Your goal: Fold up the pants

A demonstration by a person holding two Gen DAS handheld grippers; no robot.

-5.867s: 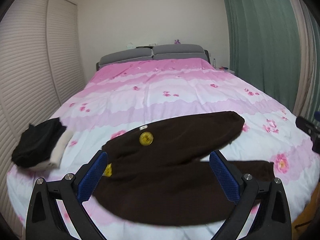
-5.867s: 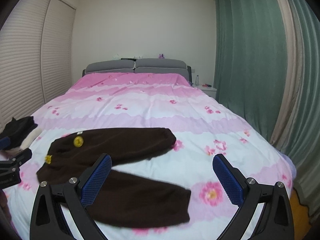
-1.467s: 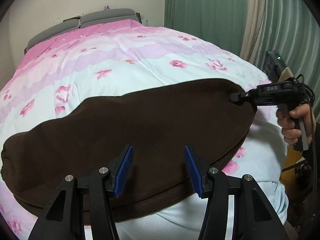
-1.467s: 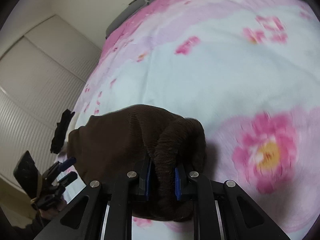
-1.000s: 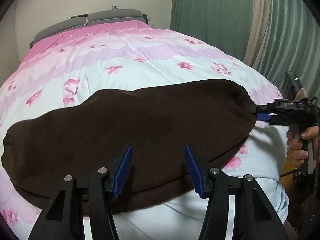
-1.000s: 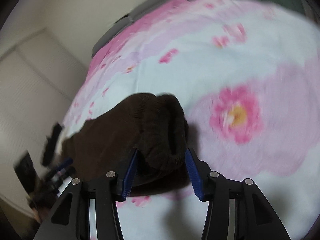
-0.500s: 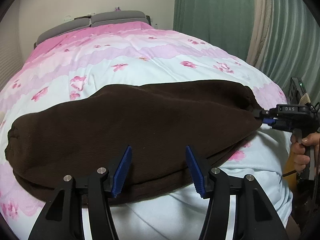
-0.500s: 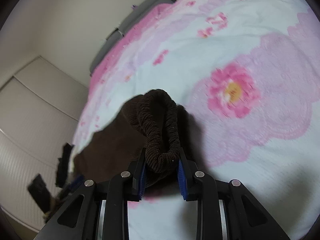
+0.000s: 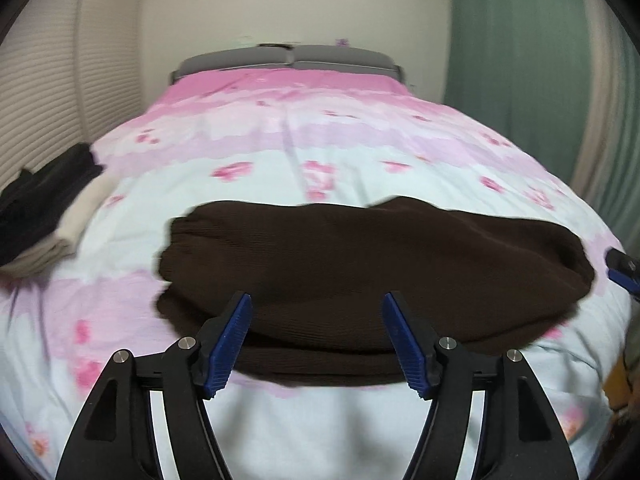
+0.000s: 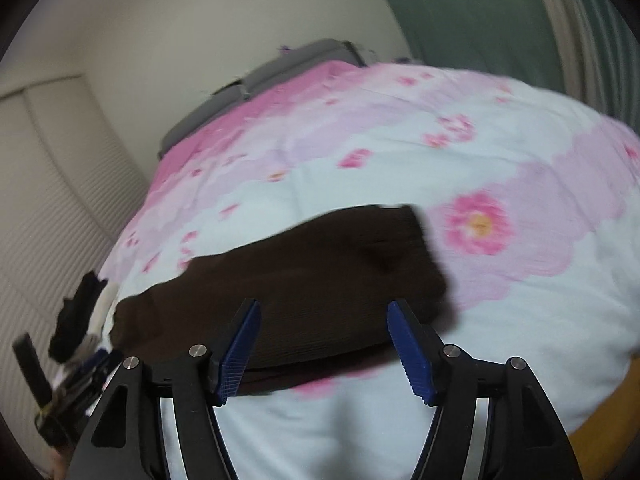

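The dark brown pants (image 9: 360, 268) lie folded leg over leg across the near part of the bed. My left gripper (image 9: 316, 340) is open and empty, just above the pants' near edge. In the right wrist view the pants (image 10: 304, 280) lie flat with the cuff end at the right. My right gripper (image 10: 324, 344) is open and empty over their near edge. Its tip (image 9: 622, 270) shows at the right edge of the left wrist view.
A pink and white flowered duvet (image 9: 320, 152) covers the bed. A stack of folded black and cream clothes (image 9: 44, 208) sits at the bed's left edge. Green curtains (image 9: 520, 60) hang on the right, a slatted wardrobe (image 9: 40, 92) stands on the left.
My right gripper has let go of the cuff end and opened wide. Both grippers have pulled back from the pants, and the left view has turned left toward the clothes stack.
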